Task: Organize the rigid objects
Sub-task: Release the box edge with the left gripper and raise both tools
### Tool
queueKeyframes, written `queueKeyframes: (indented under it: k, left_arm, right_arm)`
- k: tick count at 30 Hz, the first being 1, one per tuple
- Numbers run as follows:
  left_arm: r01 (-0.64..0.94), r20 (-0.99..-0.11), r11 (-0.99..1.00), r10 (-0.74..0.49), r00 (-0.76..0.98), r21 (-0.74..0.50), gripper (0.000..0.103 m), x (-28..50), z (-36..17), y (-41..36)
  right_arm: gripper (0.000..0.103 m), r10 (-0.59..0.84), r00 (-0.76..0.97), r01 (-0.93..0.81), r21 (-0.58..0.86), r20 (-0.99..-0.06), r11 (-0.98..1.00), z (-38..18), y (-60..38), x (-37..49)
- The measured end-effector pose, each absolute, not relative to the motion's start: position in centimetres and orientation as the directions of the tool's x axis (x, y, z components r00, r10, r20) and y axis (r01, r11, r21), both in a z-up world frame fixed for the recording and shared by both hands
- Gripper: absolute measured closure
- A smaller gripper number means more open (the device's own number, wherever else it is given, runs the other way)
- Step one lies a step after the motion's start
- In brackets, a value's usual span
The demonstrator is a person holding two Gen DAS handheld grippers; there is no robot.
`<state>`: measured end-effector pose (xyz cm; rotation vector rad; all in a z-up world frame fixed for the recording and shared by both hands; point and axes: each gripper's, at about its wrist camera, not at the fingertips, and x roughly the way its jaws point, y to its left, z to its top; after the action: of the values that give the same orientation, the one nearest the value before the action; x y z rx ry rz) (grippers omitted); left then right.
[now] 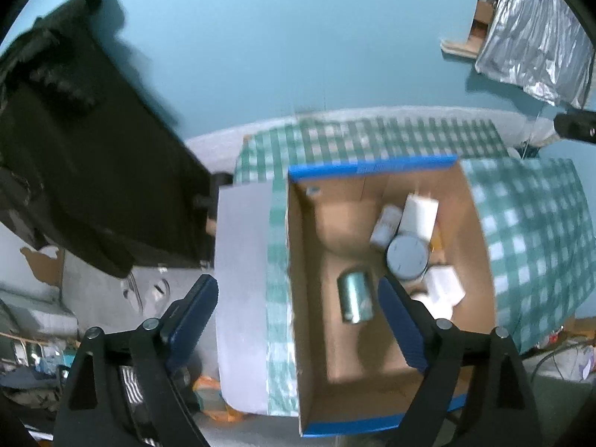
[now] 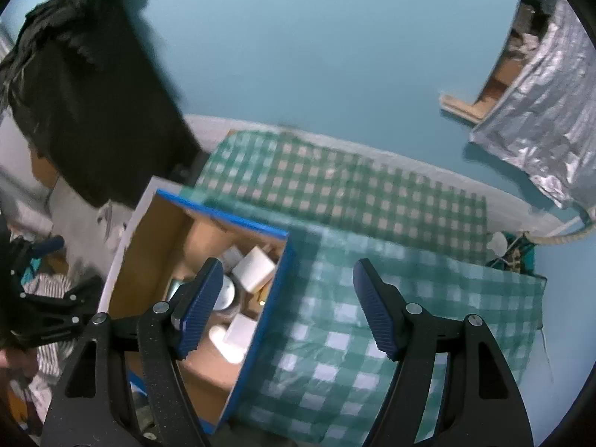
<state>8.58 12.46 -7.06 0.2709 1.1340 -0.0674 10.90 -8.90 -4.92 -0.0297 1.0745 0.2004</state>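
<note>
A cardboard box (image 1: 372, 365) with a blue rim stands on the green checked cloth (image 1: 532, 231). Inside it a metal can (image 1: 355, 298) lies on its side, left of a round grey-lidded jar (image 1: 406, 259). White containers (image 1: 419, 212) are crowded around the jar at the box's right side. My left gripper (image 1: 296, 279) hangs open above the box's left wall, with nothing between its fingers. My right gripper (image 2: 287, 262) is open too, above the box's right wall (image 2: 260, 320) and the cloth, holding nothing. A white block (image 2: 255, 268) shows in the box beside its left finger.
The checked cloth (image 2: 354, 193) covers the table to the right of and behind the box. A large black fabric-covered thing (image 1: 93, 156) stands at the left. A silver foil bag (image 1: 536, 33) hangs on the blue wall at the upper right. Clutter lies on the floor at the lower left.
</note>
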Motion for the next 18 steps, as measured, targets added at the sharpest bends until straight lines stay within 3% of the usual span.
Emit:
queueKeyframes:
  k: [8,18]
  left_arm:
    - [0.196,-0.834,0.952,0.093,0.544,0.235,0.001,8.7,-2.2,9.7]
    - [0.163,-0.815,0.978,0.011,0.58,0.129,0.001,8.2,0.7,9.3]
  right_arm:
    - [0.031,0.096,0.564,-0.089,0.055,-0.82,0.995,-2.3,-11.5,9.4]
    - [0.031,0.039,0.615,-0.01,0.042,-0.788,0.999,-0.8,-13.9,7.0]
